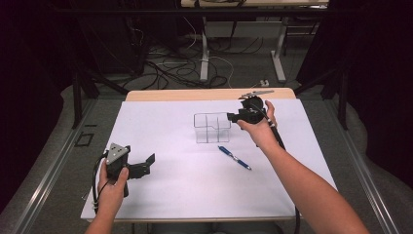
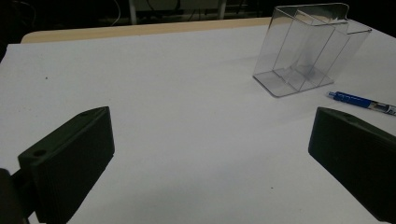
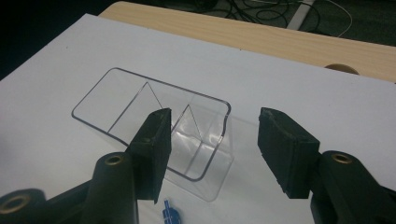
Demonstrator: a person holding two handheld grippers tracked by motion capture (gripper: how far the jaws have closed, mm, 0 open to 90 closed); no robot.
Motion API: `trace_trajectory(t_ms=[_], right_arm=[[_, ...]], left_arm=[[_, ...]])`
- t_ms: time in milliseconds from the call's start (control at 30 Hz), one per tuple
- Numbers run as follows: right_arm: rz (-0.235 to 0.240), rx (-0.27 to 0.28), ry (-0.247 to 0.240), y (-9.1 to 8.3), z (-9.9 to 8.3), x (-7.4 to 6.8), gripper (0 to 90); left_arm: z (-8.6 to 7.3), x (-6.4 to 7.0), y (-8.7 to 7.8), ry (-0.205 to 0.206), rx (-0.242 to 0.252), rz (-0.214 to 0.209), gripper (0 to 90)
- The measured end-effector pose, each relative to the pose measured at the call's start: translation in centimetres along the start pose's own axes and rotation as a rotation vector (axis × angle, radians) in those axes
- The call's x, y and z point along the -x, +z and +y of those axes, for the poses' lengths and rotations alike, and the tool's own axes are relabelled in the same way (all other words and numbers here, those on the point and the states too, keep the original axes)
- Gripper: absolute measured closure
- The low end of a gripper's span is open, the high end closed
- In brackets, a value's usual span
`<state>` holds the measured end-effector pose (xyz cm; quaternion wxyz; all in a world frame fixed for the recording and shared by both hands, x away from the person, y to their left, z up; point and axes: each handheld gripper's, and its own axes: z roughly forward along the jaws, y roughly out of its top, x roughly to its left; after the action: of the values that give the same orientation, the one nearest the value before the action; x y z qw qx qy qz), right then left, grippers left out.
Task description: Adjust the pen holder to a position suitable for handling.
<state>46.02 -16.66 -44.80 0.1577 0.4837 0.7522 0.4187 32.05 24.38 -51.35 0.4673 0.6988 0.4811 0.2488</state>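
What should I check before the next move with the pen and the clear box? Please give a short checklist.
1. Right gripper is open: ok; its fingers stand apart and hold nothing.
2. Left gripper is open and free: ok.
3. Clear box stands upright with its top open: ok.
4. Box compartments are free of things: ok; the dividers show through the clear walls.
5. Pen lies flat on the white sheet, apart from the box: ok.
6. Pen tip is drawn in or out: cannot tell.
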Motion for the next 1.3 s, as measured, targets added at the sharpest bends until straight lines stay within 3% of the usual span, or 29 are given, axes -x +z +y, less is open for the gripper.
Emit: trace_trajectory(t_ms=[233,300,500,567,633,733,933,1133,1300], right_arm=[[0.020,-0.078,-0.087,-1.1,-0.2,0.1,43.9],[0.016,-0.069,-0.121,-1.4,-0.4,0.1,44.0],[0.033,-0.034,-0.161,-2.3,-1.0,-0.3,41.2],[0.033,-0.042,-0.162,-2.5,-1.1,-0.4,40.4],[0.014,-0.058,-0.208,-2.8,-1.6,-0.5,37.2],[0.014,-0.064,-0.227,-3.1,-2.4,-0.5,35.2],[0.046,-0.097,-0.220,-3.1,-3.9,-0.1,35.3],[0.045,-0.135,-0.224,-3.3,-4.9,0.1,32.2],[0.023,-0.155,-0.193,-3.2,-6.2,0.7,18.2]], left_arm=[[-0.2,-0.1,0.0,-0.011,-0.007,-0.001,0.1],[-0.2,-0.1,0.0,-0.011,-0.004,0.002,0.1],[-0.3,-0.3,-0.3,-0.022,0.003,0.013,0.1],[-0.4,-0.3,-0.4,-0.022,-0.001,0.014,0.1],[-0.5,-0.3,-0.5,-0.030,0.005,0.018,0.1],[-0.5,-0.1,-0.5,-0.031,0.001,0.020,0.1],[-0.7,-0.2,-0.7,-0.031,-0.004,0.030,0.1],[-0.9,-0.2,-0.8,-0.052,0.004,0.032,0.1],[-0.9,-0.3,-0.9,-0.046,-0.003,0.030,0.1]])
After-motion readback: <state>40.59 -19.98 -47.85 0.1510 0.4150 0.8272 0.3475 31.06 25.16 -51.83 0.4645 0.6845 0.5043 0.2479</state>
